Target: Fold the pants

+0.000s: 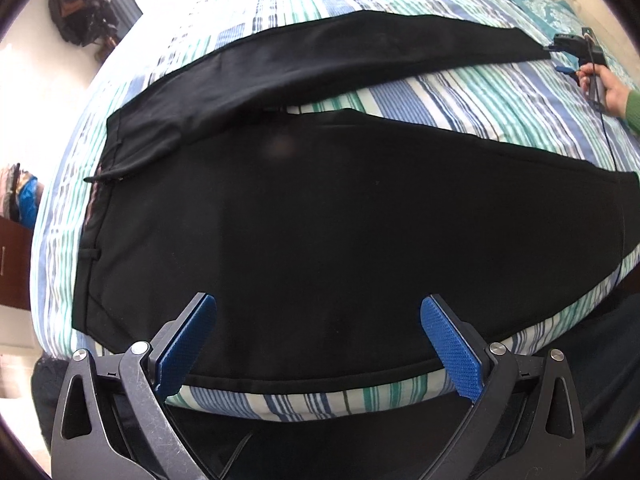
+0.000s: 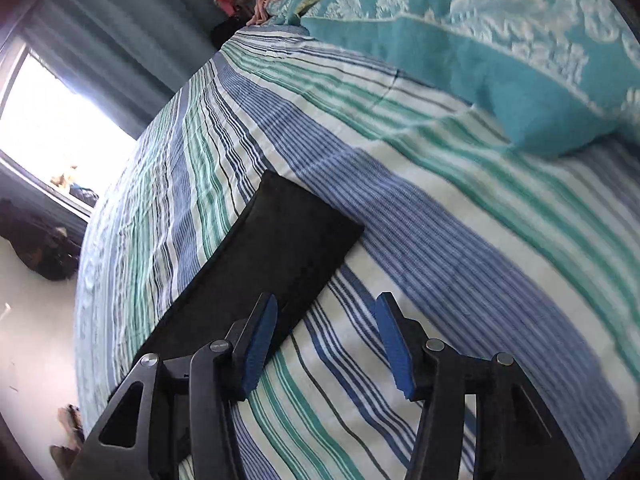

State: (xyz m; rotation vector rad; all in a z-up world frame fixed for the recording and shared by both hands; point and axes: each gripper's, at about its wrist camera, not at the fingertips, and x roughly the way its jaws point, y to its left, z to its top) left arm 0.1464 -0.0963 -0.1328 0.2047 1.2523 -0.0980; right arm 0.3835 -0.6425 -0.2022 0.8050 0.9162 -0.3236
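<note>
The black pants [image 1: 320, 208] lie spread flat on the bed [image 1: 460, 92], waistband toward the left of the left wrist view and the two legs running off to the right, parted in a narrow V with striped sheet showing between them. That layout looks deliberate: flat cloth with the legs apart leaves each cuff easy to reach for the first fold.

The left gripper [image 1: 318, 344] hovers over the near leg close to the bed's edge, its blue fingers [image 1: 188, 344] spread wide and grasping nothing. The right gripper [image 2: 326, 344] is at the far leg's cuff end (in the left wrist view it shows small at the top right, held in a hand [image 1: 610, 92] with a green sleeve). Its fingers are also released, the left one over the dark cuff [image 2: 288, 236] and the right one over bare sheet, so the cloth's edge sits between them. A teal pillow [image 2: 480, 40] lies beyond. Judging by this placement, the far leg is about to be pinched and carried over onto the near one; no fold looks made yet.
</note>
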